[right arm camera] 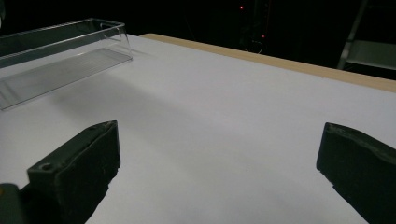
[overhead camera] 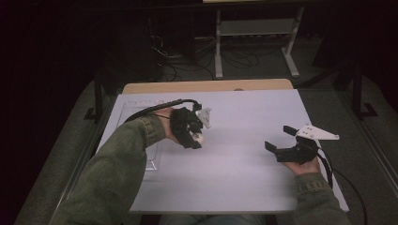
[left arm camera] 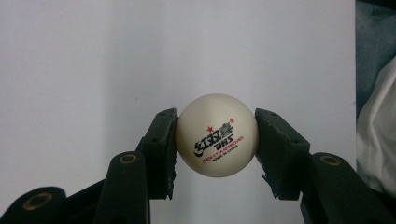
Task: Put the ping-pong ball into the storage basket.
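A white table-tennis ball (left arm camera: 217, 135) with black and red print sits squeezed between the two black jaws of my left gripper (left arm camera: 216, 140). In the high view that left gripper (overhead camera: 195, 137) hovers over the left-middle of the white table sheet (overhead camera: 244, 154), the ball (overhead camera: 199, 138) showing at its tip. My right gripper (overhead camera: 280, 138) rests low at the right side of the sheet, jaws wide apart with nothing between them. In the right gripper view its jaws frame bare white sheet (right arm camera: 219, 121).
A clear plastic tray (overhead camera: 152, 157) lies at the left edge of the sheet, under the left forearm; the same tray (right arm camera: 60, 56) appears far left in the right gripper view. The wooden table edge (overhead camera: 206, 86) runs along the back. Cables and a metal stand (overhead camera: 253, 33) are on the floor beyond.
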`<state>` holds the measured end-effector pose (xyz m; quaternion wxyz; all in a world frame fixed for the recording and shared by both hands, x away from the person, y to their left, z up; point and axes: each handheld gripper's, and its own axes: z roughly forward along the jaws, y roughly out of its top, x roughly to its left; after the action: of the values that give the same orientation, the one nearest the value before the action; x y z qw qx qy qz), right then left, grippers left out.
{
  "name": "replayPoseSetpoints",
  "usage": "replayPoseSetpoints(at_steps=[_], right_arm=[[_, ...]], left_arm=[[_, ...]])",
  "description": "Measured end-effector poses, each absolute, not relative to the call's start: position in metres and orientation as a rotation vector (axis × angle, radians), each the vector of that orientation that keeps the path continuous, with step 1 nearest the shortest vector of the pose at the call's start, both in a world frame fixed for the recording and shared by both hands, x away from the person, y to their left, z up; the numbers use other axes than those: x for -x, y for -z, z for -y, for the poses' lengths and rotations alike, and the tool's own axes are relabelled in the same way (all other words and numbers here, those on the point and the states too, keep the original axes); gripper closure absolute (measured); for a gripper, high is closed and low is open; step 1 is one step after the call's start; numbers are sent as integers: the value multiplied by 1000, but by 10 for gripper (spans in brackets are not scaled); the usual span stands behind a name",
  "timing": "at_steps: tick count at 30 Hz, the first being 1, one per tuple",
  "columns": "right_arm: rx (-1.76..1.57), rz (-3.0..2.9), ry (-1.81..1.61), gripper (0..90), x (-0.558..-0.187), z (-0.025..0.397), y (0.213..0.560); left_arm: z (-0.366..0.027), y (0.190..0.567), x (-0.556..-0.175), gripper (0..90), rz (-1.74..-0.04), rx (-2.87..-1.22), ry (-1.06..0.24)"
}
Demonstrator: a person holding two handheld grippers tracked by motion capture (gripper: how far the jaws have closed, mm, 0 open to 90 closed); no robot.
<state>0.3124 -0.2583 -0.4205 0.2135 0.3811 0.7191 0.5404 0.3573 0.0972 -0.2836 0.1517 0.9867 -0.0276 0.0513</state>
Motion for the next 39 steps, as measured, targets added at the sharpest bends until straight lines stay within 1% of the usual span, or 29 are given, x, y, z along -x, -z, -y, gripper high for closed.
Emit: replayPoseSetpoints(at_steps=[7,10,16,20,39], right_arm=[[-1059,-1994,-1501,0,-312,258,420],[-1058,-1996,-1501,0,-312,258,420],[-1056,-1996,-1501,0,-312,258,420],[-1057,-1995,-1501,0,-312,258,420],[-1059,-1987,-1506,0,-312,260,420]], left_arm=[[-107,281,-358,508,91,-2853,-142],[-109,282,-356,508,90,-2868,-121],[-116,281,-358,508,83,-2925,-153],[-122,279,-359,508,59,-2934,-173],[-151,270,-366,508,13,-3014,-195]])
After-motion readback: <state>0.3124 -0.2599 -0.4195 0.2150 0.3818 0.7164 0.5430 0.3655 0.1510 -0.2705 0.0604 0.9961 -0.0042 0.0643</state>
